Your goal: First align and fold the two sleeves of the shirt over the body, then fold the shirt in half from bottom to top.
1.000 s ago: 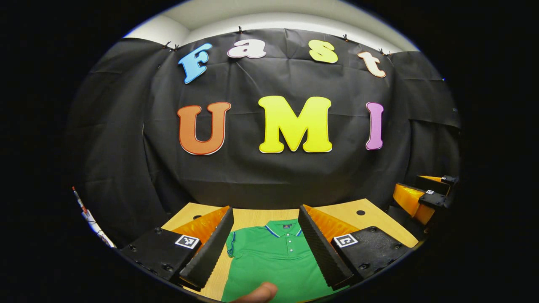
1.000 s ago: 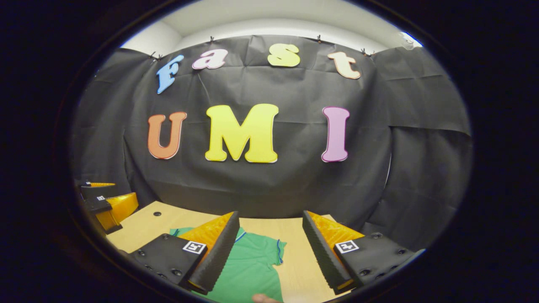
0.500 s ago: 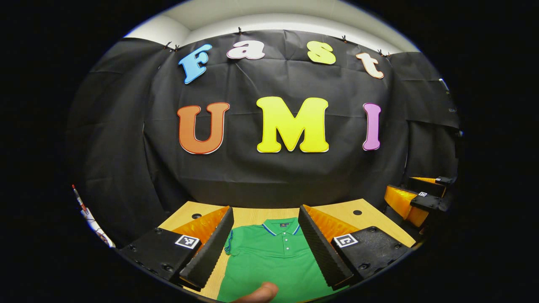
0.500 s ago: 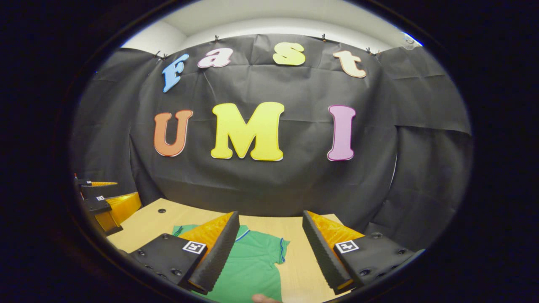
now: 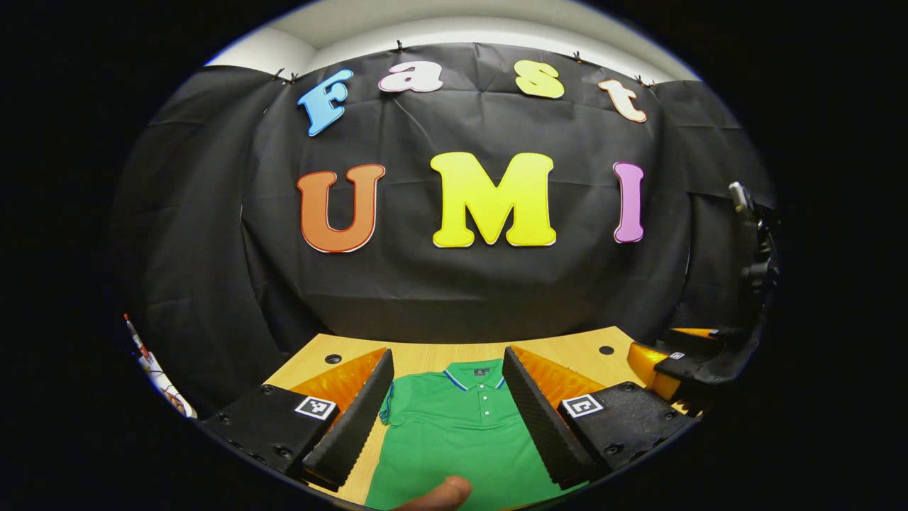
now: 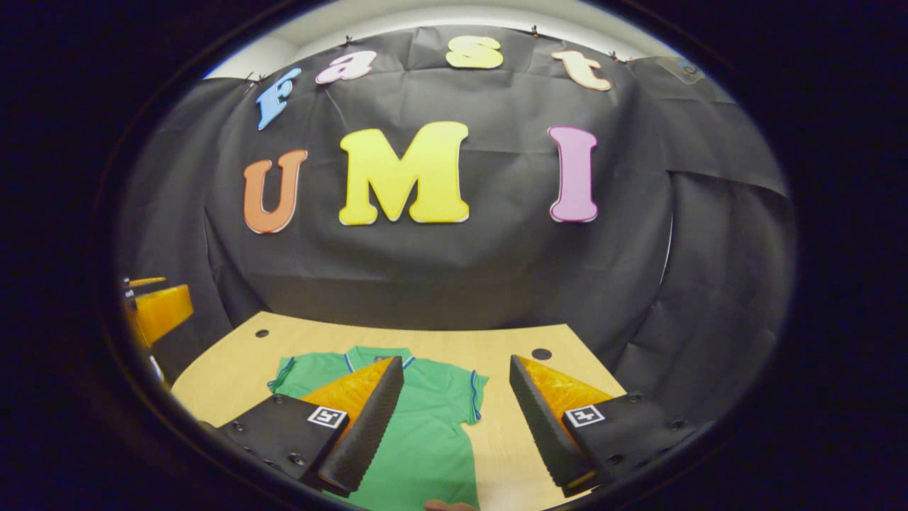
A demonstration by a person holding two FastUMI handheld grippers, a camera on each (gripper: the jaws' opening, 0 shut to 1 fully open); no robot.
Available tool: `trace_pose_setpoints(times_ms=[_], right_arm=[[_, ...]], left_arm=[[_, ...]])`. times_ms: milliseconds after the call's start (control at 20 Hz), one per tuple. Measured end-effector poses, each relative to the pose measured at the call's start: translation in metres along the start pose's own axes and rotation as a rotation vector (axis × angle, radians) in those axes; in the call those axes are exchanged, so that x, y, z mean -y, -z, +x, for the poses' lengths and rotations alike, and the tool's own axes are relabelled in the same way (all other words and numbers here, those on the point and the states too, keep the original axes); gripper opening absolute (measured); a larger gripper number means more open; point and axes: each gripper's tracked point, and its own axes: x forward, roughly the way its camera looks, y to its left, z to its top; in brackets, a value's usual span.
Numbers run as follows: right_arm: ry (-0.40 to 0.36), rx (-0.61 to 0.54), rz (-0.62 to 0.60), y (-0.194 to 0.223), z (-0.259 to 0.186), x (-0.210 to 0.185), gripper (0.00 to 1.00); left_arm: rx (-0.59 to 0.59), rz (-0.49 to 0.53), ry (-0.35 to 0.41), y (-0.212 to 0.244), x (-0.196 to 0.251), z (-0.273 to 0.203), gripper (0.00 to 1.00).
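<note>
Hovering over the worktop — green shirt flat, collar far, both sleeves unfolded. Left tool and right tool gape wide, holding nothing; right sleeve sits nearest right tool.

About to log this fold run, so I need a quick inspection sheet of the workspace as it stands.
Surface: wooden table, two round holes in it.
Job's things: green polo shirt lying flat, collar toward the wall, sleeves still spread, unfolded.
Clutter: nothing seen.
Grippers: left gripper open above the shirt's body; right gripper open above the sleeve; neither touches cloth.
Cables: nothing seen.
Surroundings: black cloth wall; white ceiling above.
</note>
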Motion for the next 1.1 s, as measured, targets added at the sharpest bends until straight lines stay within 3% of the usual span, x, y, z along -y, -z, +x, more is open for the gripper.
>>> trace_pose_setpoints(times_ms=[350, 700, 1100], right_arm=[[-0.006, -0.184, -0.019, 0.074, 0.088, 0.022, 0.94], [0.0, -0.317, -0.047, 0.132, 0.178, 0.038, 0.94], [-0.054, -0.434, -0.041, 0.167, 0.226, 0.031, 0.95]], left_arm=[[-0.019, -0.018, -0.01, -0.005, 0.014, 0.003, 1.0], [-0.079, -0.023, -0.083, 0.009, 0.014, 0.006, 1.0], [-0.166, 0.033, -0.14, 0.04, 0.01, -0.002, 1.0]])
